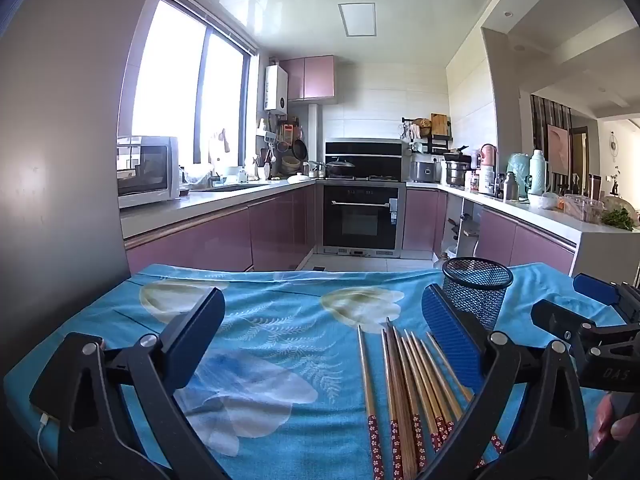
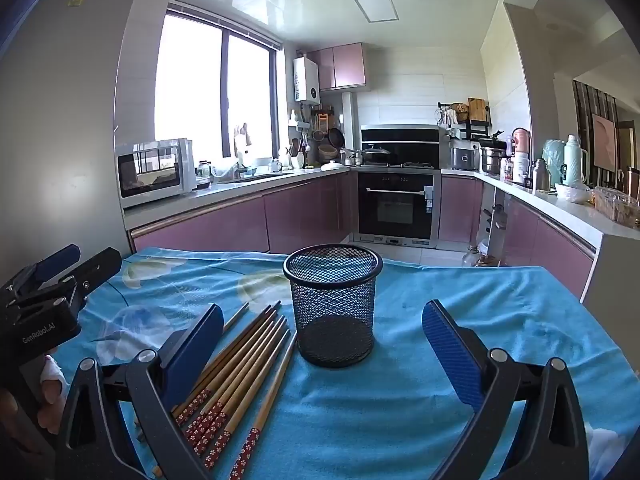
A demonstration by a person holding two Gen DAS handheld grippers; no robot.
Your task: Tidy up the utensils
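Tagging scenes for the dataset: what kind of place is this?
A home kitchen, most likely: built-in oven under a hob, microwave by the window, pink cabinets. The work surface is a table with a blue cloth.

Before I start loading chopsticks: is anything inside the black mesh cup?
The black mesh cup looks empty: through the mesh only its dark bottom shows. The chopsticks all lie on the blue cloth beside it.
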